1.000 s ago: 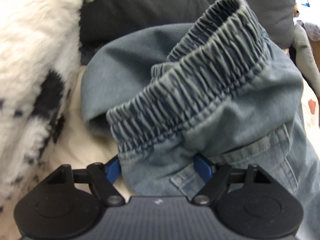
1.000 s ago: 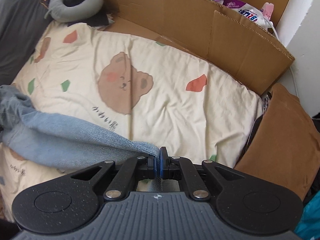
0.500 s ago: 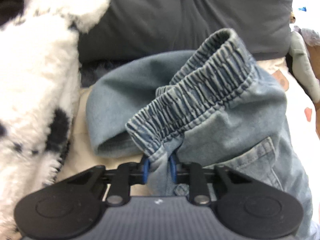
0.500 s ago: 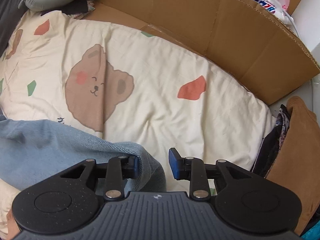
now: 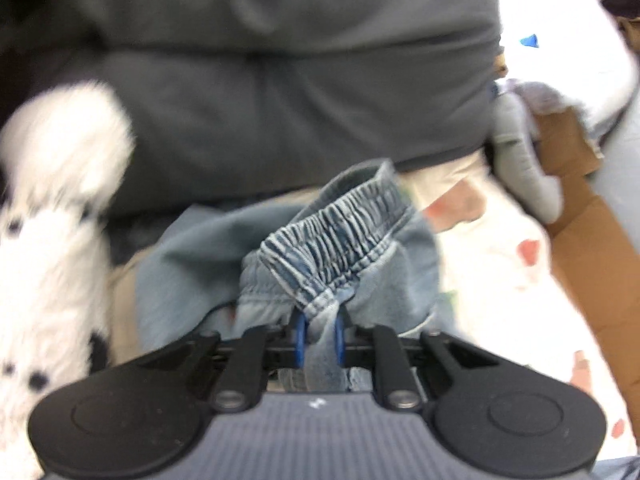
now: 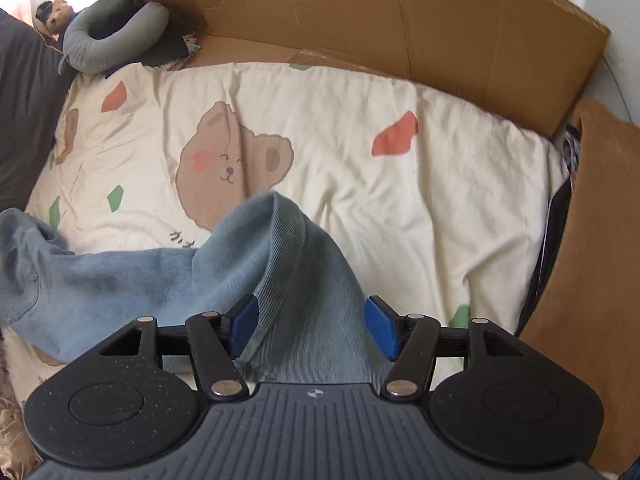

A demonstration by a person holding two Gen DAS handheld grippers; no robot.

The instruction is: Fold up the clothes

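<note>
Pale blue jeans lie across a cream bear-print bedsheet (image 6: 420, 200). In the left wrist view the elastic waistband (image 5: 332, 236) is bunched up and raised off the bed. My left gripper (image 5: 319, 332) has its blue pads pressed on a fold of denim just under the waistband, and the jaws are still closing. In the right wrist view a jeans leg (image 6: 280, 248) humps up between the spread pads of my right gripper (image 6: 312, 320). Those jaws are opening and no longer pinch the cloth.
A dark grey cushion (image 5: 280, 100) rises behind the waistband, and a white fluffy black-spotted throw (image 5: 52, 220) lies at its left. Cardboard sheets (image 6: 400, 20) line the bed's far side. A grey neck pillow (image 6: 112, 40) sits far left, a brown cushion (image 6: 592, 240) at right.
My left gripper shut on the denim under the waistband and rose with it. My right gripper opened, let go of the jeans leg and sank toward it.
</note>
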